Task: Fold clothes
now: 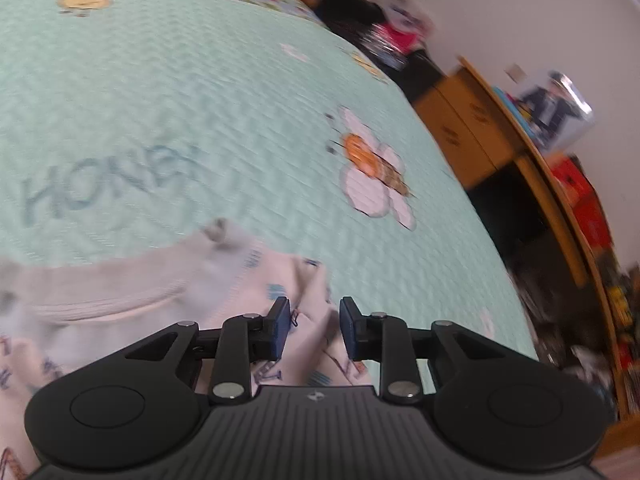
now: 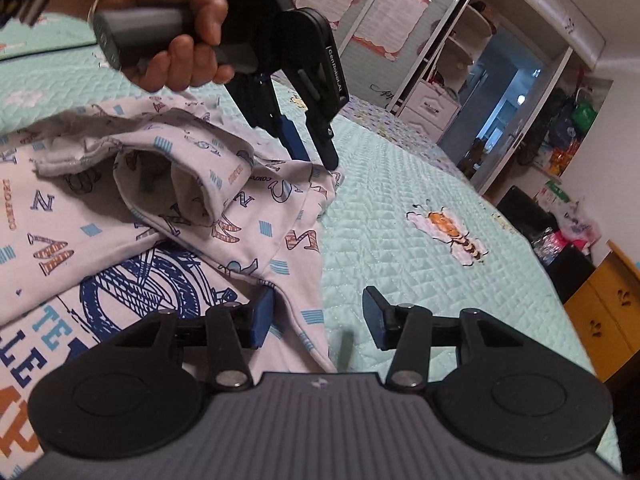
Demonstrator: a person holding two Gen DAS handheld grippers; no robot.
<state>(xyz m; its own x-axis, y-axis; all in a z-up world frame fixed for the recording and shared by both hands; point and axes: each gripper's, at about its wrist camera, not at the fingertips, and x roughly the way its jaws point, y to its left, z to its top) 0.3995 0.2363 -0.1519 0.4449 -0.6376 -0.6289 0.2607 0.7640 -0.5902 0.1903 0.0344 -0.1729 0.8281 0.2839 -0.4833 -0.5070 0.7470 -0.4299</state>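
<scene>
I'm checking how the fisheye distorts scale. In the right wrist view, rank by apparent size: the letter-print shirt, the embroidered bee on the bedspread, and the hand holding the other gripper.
1. Letter-print shirt, by far the largest.
2. Hand.
3. Embroidered bee.
The hand is raised nearer the camera, so its lead over the bee is unsure.

The left wrist view looks forward and downward along its own fingers, close above the mint-green quilted bedspread [image 1: 200, 100], toward the wooden cabinet [image 1: 460, 128] beyond the bed edge. The right wrist view faces the same bedspread [image 2: 400, 240] from slightly farther back, toward the white wardrobe [image 2: 432, 108]. Both views share the white letter-printed garment [image 1: 280, 280] [image 2: 160, 200], the embroidered bee motif [image 1: 372, 164] [image 2: 452, 232] and the cabinet [image 2: 600, 320].
</scene>
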